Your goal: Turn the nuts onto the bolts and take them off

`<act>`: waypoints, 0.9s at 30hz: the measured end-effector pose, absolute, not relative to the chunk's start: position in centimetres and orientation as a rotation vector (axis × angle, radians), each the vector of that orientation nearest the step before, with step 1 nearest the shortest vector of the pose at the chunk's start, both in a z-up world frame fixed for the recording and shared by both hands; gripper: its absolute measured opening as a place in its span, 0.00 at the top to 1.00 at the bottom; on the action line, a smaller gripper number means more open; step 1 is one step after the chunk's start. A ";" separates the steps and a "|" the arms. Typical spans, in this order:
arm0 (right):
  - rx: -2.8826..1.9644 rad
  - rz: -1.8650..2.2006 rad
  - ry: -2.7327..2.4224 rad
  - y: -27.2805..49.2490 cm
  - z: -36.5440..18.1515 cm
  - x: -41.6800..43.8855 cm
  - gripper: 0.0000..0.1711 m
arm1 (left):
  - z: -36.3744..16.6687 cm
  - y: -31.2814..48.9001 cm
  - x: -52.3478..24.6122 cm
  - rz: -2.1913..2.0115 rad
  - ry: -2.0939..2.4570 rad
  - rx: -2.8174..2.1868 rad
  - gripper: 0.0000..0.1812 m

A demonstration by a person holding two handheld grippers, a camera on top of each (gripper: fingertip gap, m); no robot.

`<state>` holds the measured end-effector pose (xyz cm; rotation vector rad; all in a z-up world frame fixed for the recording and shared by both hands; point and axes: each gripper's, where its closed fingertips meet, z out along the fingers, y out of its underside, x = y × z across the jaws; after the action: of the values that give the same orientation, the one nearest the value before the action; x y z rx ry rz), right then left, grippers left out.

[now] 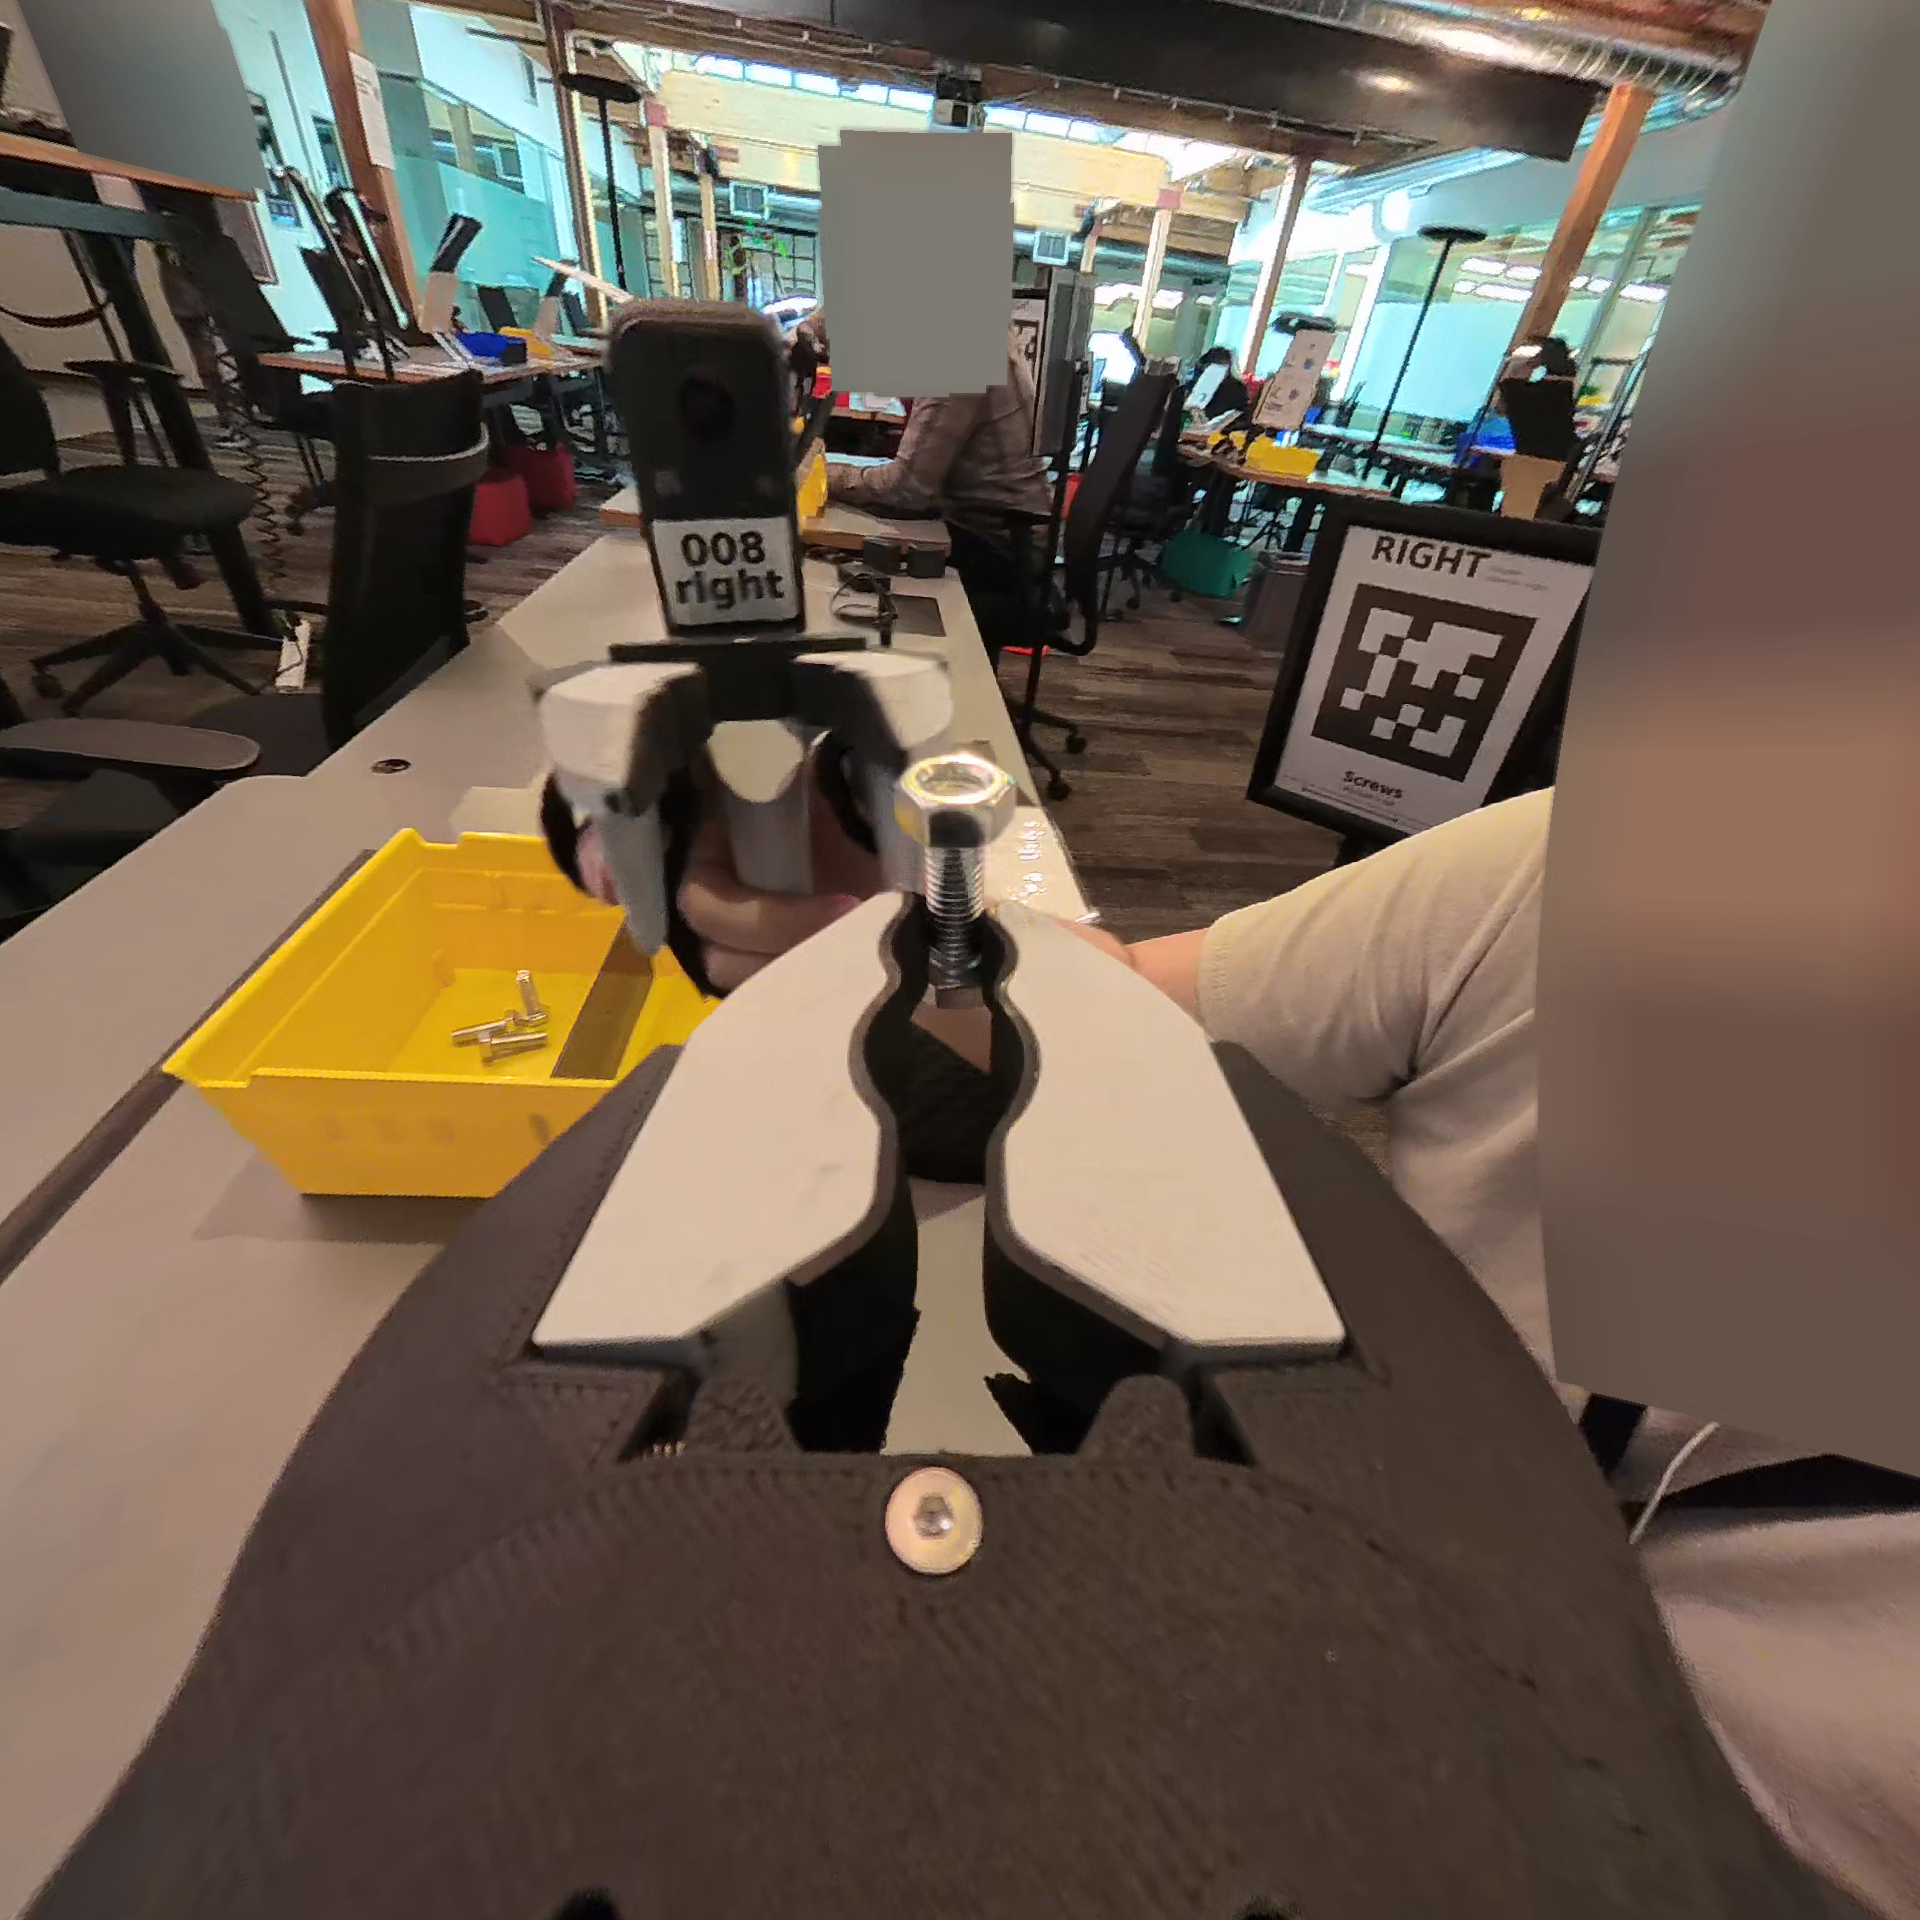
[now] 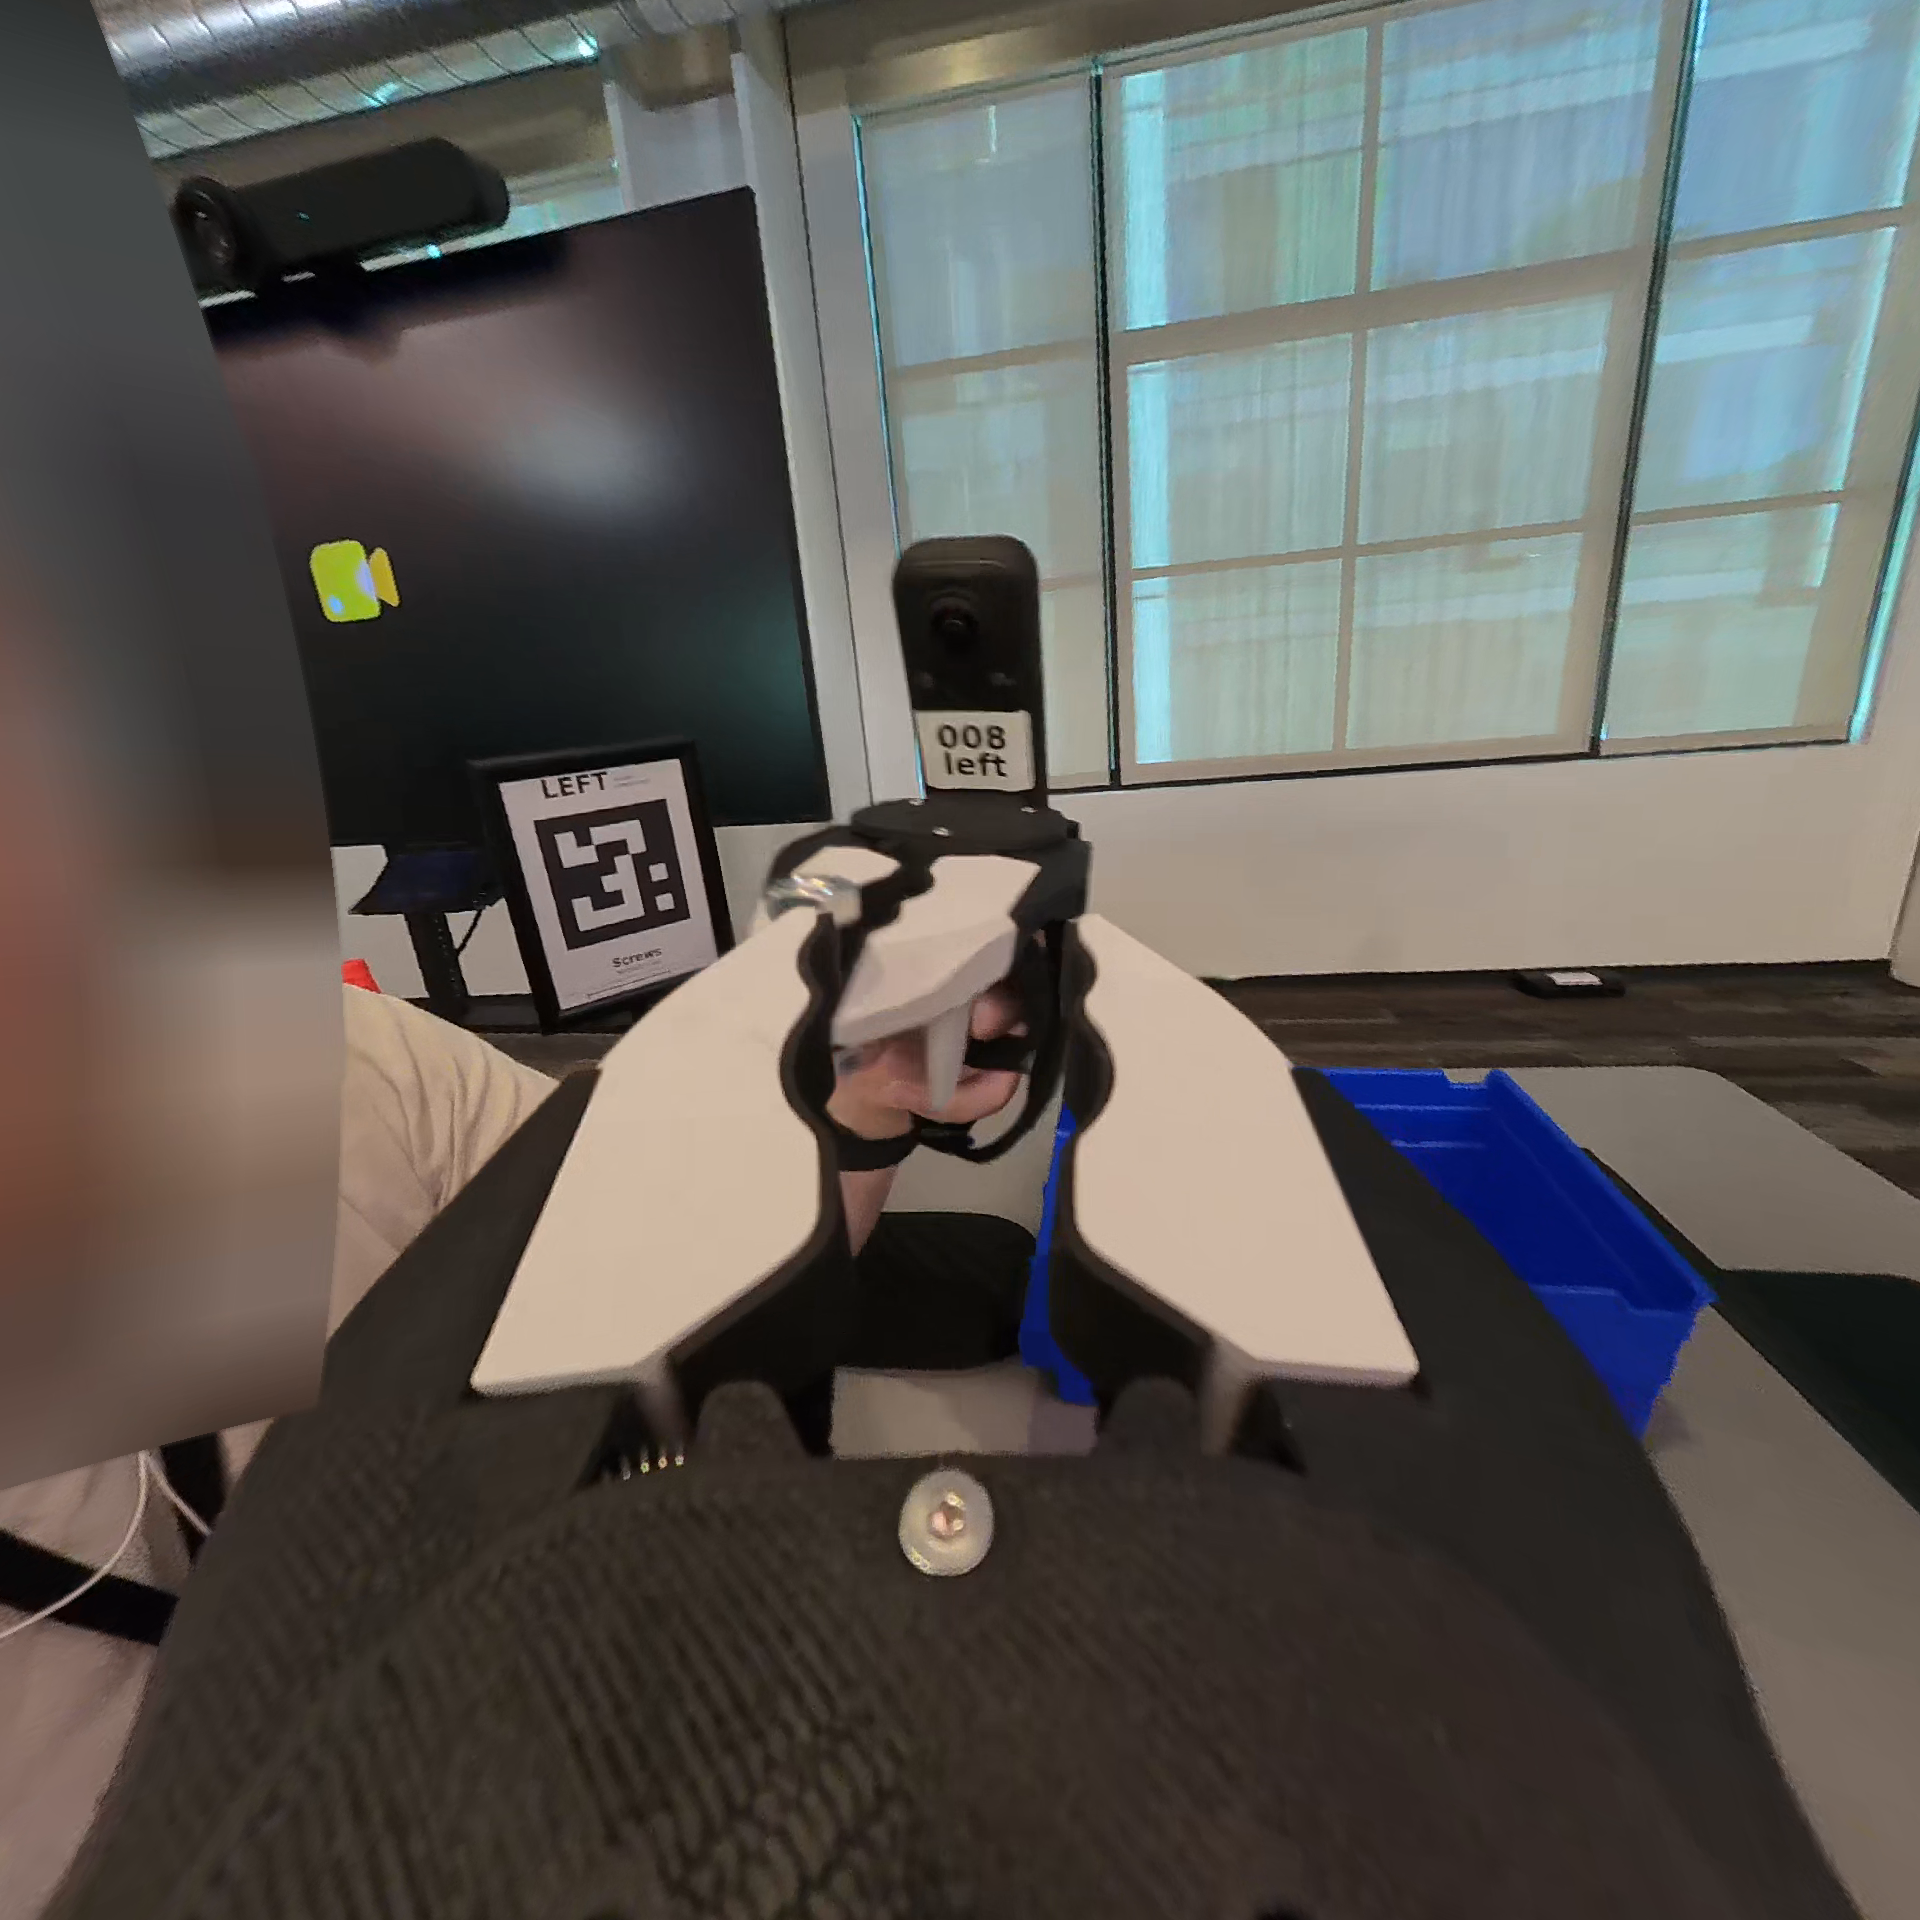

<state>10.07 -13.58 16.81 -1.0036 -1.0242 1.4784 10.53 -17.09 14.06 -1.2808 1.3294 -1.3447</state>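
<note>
In the left wrist view my left gripper (image 1: 954, 930) is shut on the lower end of a silver bolt (image 1: 951, 894) and holds it upright above the table. A silver hex nut (image 1: 954, 795) sits on the bolt's top end. My right gripper (image 1: 764, 894) faces me just beyond it, open, with one finger right behind the nut. In the right wrist view my right gripper (image 2: 945, 935) is open with its fingers wide apart. The left gripper (image 2: 847, 935) sits between and beyond them, with the blurred nut (image 2: 805, 894) at its tip.
A yellow bin (image 1: 343, 1081) on the grey table (image 1: 156, 1351) holds several loose bolts (image 1: 504, 1029). A blue bin (image 2: 1507, 1195) stands on the right. Framed marker signs (image 1: 1423, 675) (image 2: 608, 883) stand behind. A beige sleeve (image 1: 1382, 956) is close by. Spacing between my two grippers at the tips: around 4 cm.
</note>
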 end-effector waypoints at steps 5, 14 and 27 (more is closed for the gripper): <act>-0.966 1.473 -1.084 -15.6 17.0 9.0 0.74 | 13.8 -16.9 10.7 -1.327 1.331 -1.294 0.95; -0.978 1.502 -0.975 -13.4 17.7 11.0 0.77 | 14.1 -16.9 10.4 -1.278 1.326 -1.291 0.95; -1.000 1.273 -1.113 -15.7 16.9 8.7 0.89 | 13.8 -16.3 10.5 -1.223 1.307 -1.313 0.95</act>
<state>8.72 -15.68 16.89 -1.0005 -1.1131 1.2729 10.52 -16.32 13.80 -1.3129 1.3073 -1.2231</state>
